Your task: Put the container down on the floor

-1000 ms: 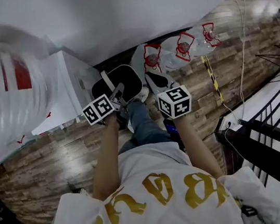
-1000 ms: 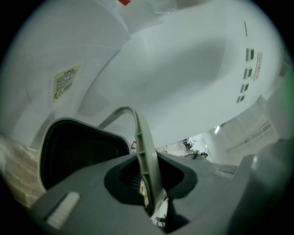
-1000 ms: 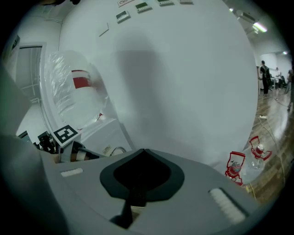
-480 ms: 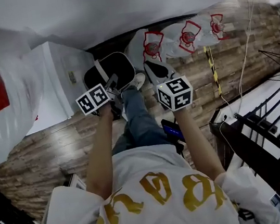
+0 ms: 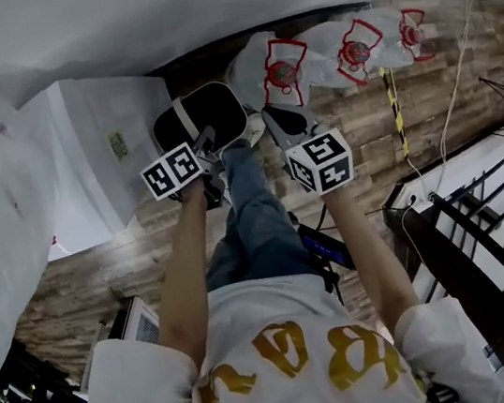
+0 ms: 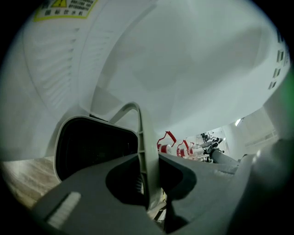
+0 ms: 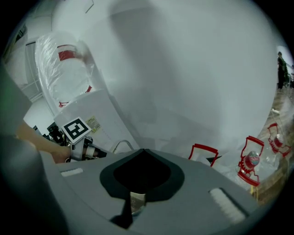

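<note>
Container [image 5: 207, 117] is sliding toward 12 o'clock since a second ago, seemingly nearing the floor [image 5: 101, 267] under the left gripper [image 5: 206, 146]. Left gripper view: jaws are clamping its handle [image 6: 146, 147]. Right gripper view: right gripper [image 7: 142, 153] is idling, pinched together, empty.

Left arm [image 5: 184, 263] and right arm [image 5: 369, 248] stretched forward and down, side by side, left gripper [image 6: 146, 161] clamped on a pale handle [image 6: 137, 114], right gripper [image 7: 143, 151] just beside it, jaws pressed together, nothing between them

Handle [image 6: 144, 151] of container [image 6: 94, 146] clamped in left gripper [image 6: 149, 181] jaws.
</note>
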`<state>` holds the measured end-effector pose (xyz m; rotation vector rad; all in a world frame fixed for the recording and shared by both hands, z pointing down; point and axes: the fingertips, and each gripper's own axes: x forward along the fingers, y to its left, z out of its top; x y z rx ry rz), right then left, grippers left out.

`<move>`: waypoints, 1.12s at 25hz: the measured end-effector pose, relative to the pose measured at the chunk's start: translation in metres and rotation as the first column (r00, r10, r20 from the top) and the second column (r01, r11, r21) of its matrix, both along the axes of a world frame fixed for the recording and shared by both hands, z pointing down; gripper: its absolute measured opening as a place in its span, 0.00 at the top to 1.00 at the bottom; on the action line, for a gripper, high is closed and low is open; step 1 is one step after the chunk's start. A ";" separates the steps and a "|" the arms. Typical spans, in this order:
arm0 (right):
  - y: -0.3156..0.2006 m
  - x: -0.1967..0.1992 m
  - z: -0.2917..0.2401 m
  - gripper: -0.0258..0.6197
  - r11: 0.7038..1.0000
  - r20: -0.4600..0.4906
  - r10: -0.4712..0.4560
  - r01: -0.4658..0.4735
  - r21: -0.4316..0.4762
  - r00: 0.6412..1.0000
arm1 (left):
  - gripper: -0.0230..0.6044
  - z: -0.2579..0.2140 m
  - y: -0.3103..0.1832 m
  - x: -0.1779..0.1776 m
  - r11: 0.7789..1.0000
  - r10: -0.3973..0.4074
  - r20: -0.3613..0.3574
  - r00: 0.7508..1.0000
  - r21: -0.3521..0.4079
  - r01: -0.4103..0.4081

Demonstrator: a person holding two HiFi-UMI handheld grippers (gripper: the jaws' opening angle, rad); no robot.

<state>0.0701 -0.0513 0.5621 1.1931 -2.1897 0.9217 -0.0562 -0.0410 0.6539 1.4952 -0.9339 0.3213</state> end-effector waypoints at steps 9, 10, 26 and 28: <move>0.013 -0.010 0.075 0.92 0.989 0.016 -0.061 0.063 -0.132 0.998 | 0.89 0.053 -0.008 0.002 0.999 0.021 0.044 0.999 -0.027 -0.020; 0.014 -0.012 0.081 0.92 0.988 0.021 -0.069 0.072 -0.136 0.997 | 0.89 0.059 -0.009 0.001 0.999 0.021 0.049 0.999 -0.029 -0.020; 0.027 -0.025 0.151 0.92 0.978 0.076 -0.099 0.111 -0.175 0.992 | 0.89 0.146 -0.008 0.004 0.997 -0.023 0.118 0.993 -0.073 0.032; 0.025 -0.027 0.158 0.92 0.978 0.074 -0.111 0.122 -0.170 0.991 | 0.89 0.154 -0.006 0.004 0.996 -0.029 0.122 0.992 -0.080 0.039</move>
